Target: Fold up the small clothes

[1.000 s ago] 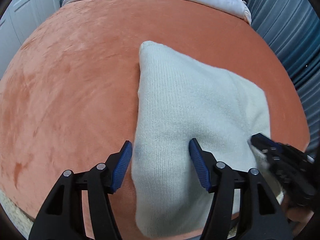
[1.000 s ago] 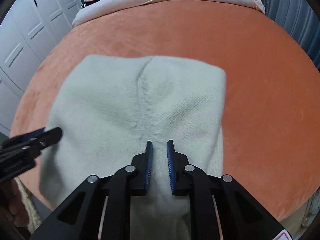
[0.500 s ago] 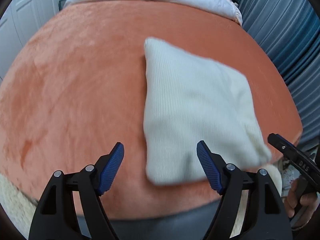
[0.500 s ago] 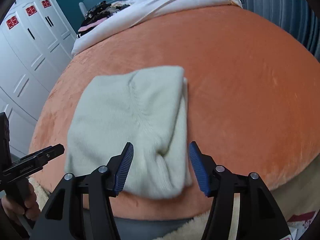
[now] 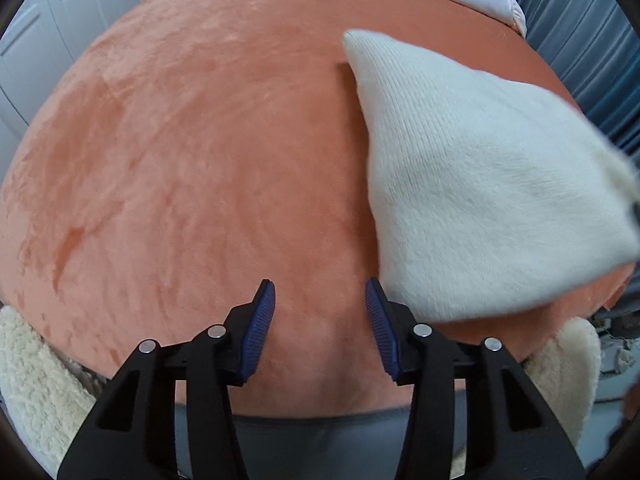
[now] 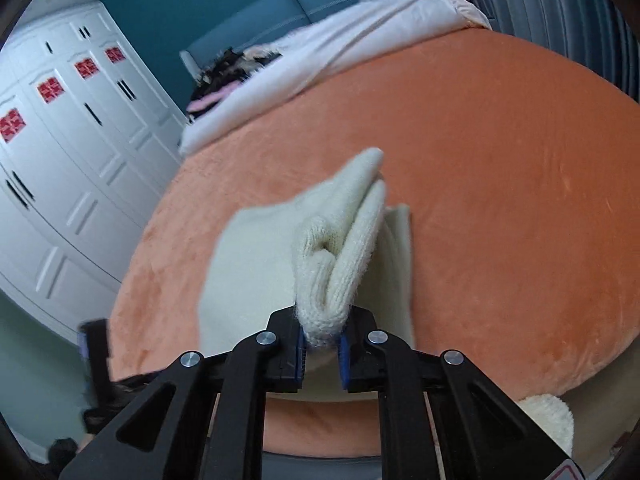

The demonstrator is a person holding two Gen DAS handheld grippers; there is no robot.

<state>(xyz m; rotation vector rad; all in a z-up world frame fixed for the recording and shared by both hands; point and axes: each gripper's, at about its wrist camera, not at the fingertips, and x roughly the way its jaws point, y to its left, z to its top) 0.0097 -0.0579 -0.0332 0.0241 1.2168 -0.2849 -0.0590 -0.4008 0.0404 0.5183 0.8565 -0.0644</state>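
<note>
Your right claw [image 6: 322,346] clenched on bunched edge of cream knit [image 6: 340,248], lifting it off orange bed [image 6: 500,184]; left claw [image 5: 320,300] released, holding nothing, beside knit; likely mid-fold; next, carry edge across, lay flat.

Knit garment [image 5: 480,184]: your left view cuts its right corner off, edges blurred.
Left claw [image 6: 94,344]: a dark smear in your right view.
Headboard pile [image 6: 228,72]: too blurred to name.

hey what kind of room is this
Most likely a bedroom: a bed with an orange blanket and white bedding, a padded headboard and a white wardrobe.
</note>
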